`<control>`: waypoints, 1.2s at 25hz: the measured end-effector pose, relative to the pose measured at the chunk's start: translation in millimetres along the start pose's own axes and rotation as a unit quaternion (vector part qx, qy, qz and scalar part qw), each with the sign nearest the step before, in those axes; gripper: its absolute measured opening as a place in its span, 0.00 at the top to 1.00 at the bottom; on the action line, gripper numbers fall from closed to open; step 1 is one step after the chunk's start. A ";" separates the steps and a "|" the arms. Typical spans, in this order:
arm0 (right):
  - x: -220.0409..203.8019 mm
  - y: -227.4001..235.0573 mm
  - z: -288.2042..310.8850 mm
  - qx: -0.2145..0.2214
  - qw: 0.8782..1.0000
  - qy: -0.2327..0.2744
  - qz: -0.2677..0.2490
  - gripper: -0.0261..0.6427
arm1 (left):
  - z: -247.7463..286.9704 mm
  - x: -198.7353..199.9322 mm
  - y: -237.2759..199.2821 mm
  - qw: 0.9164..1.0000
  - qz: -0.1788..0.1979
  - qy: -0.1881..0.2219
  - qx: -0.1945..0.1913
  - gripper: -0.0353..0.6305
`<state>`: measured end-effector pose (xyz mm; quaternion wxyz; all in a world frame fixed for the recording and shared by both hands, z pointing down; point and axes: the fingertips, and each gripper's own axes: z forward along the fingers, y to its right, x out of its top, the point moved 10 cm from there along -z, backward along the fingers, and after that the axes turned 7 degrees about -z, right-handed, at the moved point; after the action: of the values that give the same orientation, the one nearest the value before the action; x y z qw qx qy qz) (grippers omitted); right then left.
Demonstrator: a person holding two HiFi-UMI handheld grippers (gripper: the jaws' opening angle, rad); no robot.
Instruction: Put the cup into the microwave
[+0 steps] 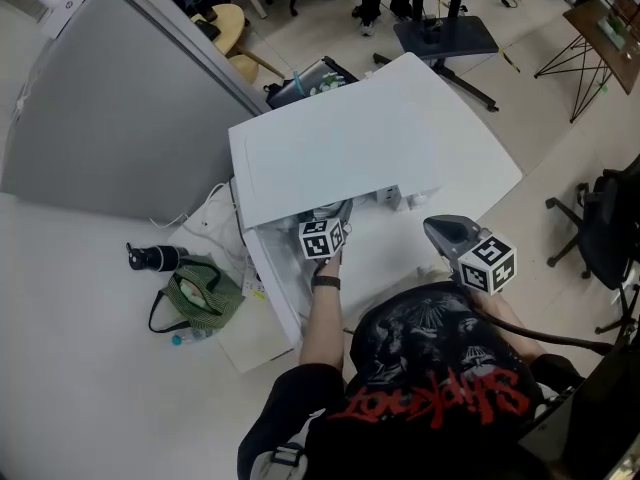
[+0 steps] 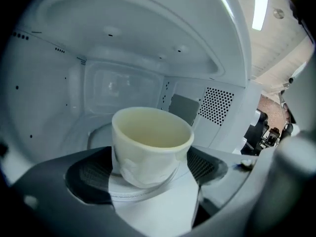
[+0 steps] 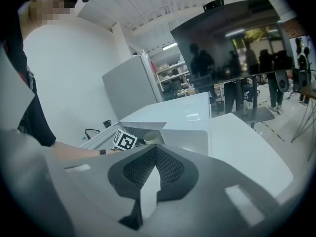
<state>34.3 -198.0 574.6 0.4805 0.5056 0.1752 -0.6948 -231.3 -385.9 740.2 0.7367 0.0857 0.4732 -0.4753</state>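
A cream cup [image 2: 148,132] stands upright between the pads of my left gripper [image 2: 149,170], which is shut on its lower sides. Cup and jaws are inside the white cavity of the microwave [image 2: 123,43], above the round glass plate [image 2: 98,132]. In the head view my left gripper [image 1: 326,226] reaches under the top of the microwave [image 1: 340,153], its jaws hidden. My right gripper [image 1: 433,228] hovers to the right of the opening, apart from it. Seen from its own camera, my right gripper [image 3: 157,154] is shut and holds nothing; the cup [image 3: 152,137] shows in the opening.
The microwave door [image 1: 272,288] stands open toward the left. The microwave sits on a white table [image 1: 480,168]. On the floor at the left lie a green bag [image 1: 200,298] and a black bottle [image 1: 152,258]. A grey partition [image 1: 120,118] stands behind; a black chair [image 1: 600,228] is at right.
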 end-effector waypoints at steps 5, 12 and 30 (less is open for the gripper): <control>-3.5 -1.9 -2.0 0.015 1.000 -0.002 0.000 0.96 | -15.3 -11.6 5.6 1.000 -0.018 0.003 0.013 0.27; -8.4 -4.6 -1.0 0.044 0.999 -0.007 -0.004 0.96 | -42.3 -34.5 11.9 0.997 -0.069 0.008 0.031 0.27; -12.2 -6.6 8.5 0.123 0.992 -0.019 -0.028 0.96 | -83.0 -75.3 70.1 0.996 -0.090 0.009 -0.029 0.28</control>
<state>24.5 -195.1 587.2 0.3977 0.5427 0.0934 -0.7339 -235.1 -254.0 731.5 0.6892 0.0254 0.4991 -0.5247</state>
